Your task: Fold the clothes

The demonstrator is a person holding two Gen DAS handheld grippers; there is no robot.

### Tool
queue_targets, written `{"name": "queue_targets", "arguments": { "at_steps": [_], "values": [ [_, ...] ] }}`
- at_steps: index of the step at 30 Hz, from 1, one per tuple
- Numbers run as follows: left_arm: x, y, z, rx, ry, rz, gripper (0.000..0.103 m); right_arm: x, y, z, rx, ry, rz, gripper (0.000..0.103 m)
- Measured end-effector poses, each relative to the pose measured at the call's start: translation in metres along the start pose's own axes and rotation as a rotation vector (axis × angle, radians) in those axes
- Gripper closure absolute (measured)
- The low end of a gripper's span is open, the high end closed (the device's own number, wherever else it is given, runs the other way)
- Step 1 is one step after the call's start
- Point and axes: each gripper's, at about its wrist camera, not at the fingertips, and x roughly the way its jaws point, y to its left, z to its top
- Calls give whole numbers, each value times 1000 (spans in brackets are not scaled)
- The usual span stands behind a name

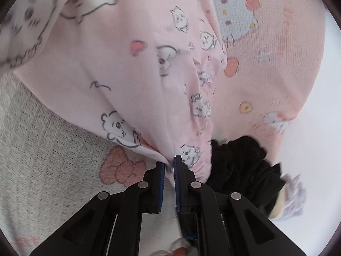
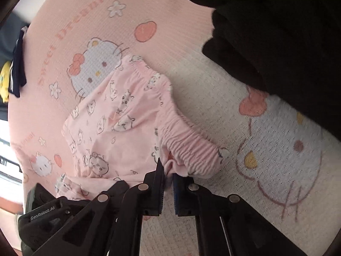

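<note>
Pale pink shorts (image 2: 119, 125) printed with small cartoon bears lie bunched on a pink and white cat-print blanket (image 2: 166, 21). My right gripper (image 2: 168, 170) is shut on the gathered elastic waistband (image 2: 191, 147) at its near end. In the left wrist view the same pink shorts (image 1: 136, 81) hang stretched and lifted in front of the camera, and my left gripper (image 1: 169, 162) is shut on a pinched fold of the fabric. The other gripper's black body (image 2: 46, 215) shows at the lower left of the right wrist view.
A black garment (image 2: 277, 38) lies heaped at the upper right of the right wrist view and shows as a black garment (image 1: 240, 166) right of my left fingers. The blanket (image 1: 42, 149) covers the surface. A dark striped cloth (image 2: 19, 64) and a yellow item (image 2: 5, 81) sit at the far left edge.
</note>
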Motion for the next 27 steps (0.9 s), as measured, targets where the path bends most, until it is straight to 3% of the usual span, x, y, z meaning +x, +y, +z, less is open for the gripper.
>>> {"name": "queue_targets", "arguments": {
  "at_steps": [6,13,27],
  "values": [
    [2,-7,-11,37,35,54,96,-18,-5,-5,2,16,17,99],
    [-28,-12,-27,209,58,109,96,-31,-11,-10,-5,39,23,99],
    [-33,-22,-54,282,86,198,96,-53,-33,-37,-27,139,4,99]
  ]
}}
